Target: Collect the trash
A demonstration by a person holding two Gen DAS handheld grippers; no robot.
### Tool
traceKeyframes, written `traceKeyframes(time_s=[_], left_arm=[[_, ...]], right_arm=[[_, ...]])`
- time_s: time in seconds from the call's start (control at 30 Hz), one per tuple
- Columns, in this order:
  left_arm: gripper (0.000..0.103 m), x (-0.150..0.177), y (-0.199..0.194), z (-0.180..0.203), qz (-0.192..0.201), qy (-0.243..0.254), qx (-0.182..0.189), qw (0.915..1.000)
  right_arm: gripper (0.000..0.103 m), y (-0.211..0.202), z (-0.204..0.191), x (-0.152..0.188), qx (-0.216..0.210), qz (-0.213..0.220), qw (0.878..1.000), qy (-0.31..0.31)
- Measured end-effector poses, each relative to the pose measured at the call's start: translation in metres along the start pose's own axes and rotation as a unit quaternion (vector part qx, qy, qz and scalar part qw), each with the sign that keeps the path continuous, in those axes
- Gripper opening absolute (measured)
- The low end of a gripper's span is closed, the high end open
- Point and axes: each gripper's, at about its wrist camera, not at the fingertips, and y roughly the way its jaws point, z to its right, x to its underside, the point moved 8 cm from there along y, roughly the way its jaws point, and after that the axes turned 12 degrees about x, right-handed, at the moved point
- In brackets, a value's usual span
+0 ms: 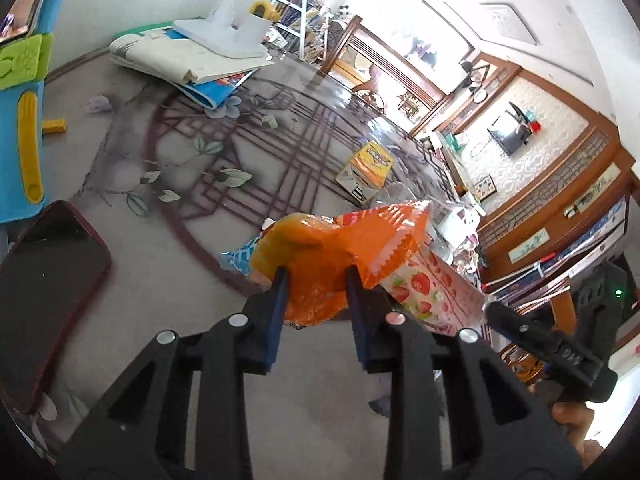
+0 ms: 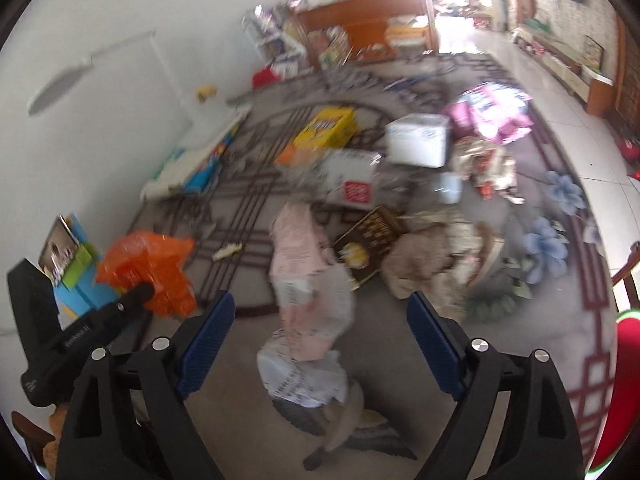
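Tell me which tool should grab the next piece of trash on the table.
Right. The right tool is open with the crumpled pink-and-white wrapper lying ahead between its fingers; the left tool is already shut on the orange wrapper.

A dark phone (image 1: 44, 288) in a red case lies on the patterned desk (image 1: 168, 248). Folded newspapers (image 1: 180, 56) sit farther back, with a yellow box (image 1: 370, 162) near the far edge.

Colours and patterns, table surface and items

Orange crinkled wrapper (image 1: 320, 264), centre frame; strawberry-print pink pack (image 1: 430, 284) right of it; grey tablecloth (image 1: 168, 248) with maroon lattice lines and pale leaf motifs; dark phone (image 1: 44, 280) with red edge, lower left; yellow box (image 2: 326, 128), upper centre.
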Motion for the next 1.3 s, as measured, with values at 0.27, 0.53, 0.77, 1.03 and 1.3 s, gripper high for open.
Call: traceKeyframes(time_s=[0.27, 0.53, 0.77, 1.03, 1.3], left_arm=[[0.029, -0.001, 0.0, -0.008, 0.0, -0.024, 0.009, 0.9997], [0.029, -0.002, 0.002, -0.011, -0.003, -0.032, 0.017, 0.9993], [0.028, -0.001, 0.003, -0.01, -0.004, -0.033, 0.019, 0.9993], [0.028, -0.001, 0.002, -0.011, -0.001, -0.033, 0.015, 0.9993], [0.028, -0.001, 0.003, -0.011, -0.003, -0.03, 0.012, 0.9995]], right_arm=[[0.084, 0.041, -0.03, 0.0, -0.009, -0.048, 0.999, 0.007], [0.065, 0.056, -0.035, 0.001, -0.001, -0.06, 0.998, 0.006], [0.042, 0.048, -0.051, 0.006, 0.016, -0.042, 0.998, -0.051], [0.04, 0.016, -0.059, -0.007, 0.018, 0.006, 0.997, -0.07], [0.035, -0.02, -0.046, -0.011, 0.013, 0.036, 0.997, -0.062]])
